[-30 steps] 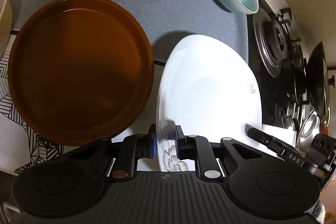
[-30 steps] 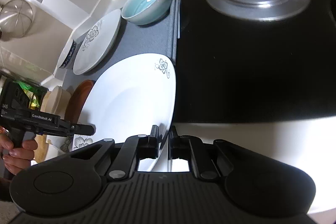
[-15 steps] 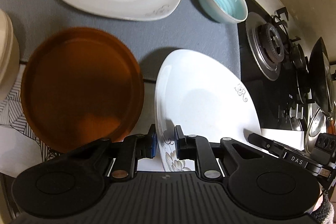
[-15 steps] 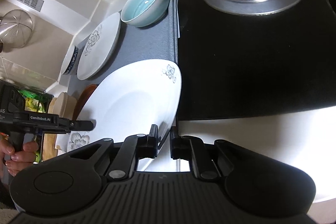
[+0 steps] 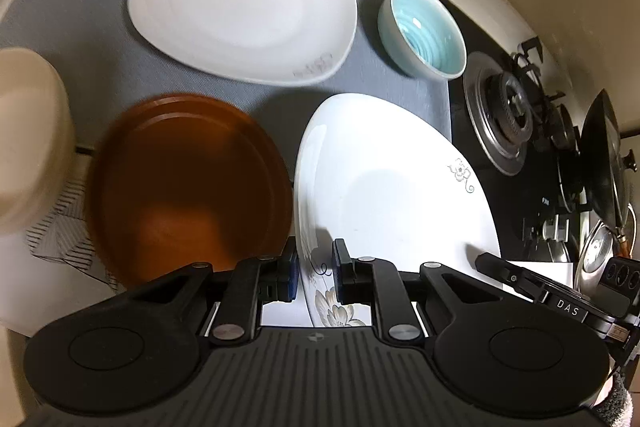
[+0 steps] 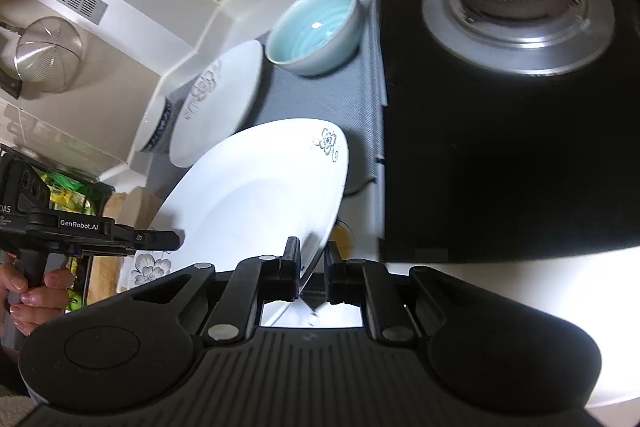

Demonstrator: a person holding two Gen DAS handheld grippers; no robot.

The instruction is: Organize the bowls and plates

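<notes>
Pinching opposite rims of one white, flower-painted ceramic plate point(image 5: 392, 195), the left gripper point(image 5: 314, 273) and right gripper point(image 6: 311, 269) are nearly closed, holding it tilted above the grey mat point(image 5: 408, 91), the pale blue glazed bowl point(image 5: 424, 31) beyond

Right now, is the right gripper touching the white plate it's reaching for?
Touching. In the right wrist view, the right gripper has its jaws shut on the near rim of the white plate, pads pressing both faces of the edge.
</notes>
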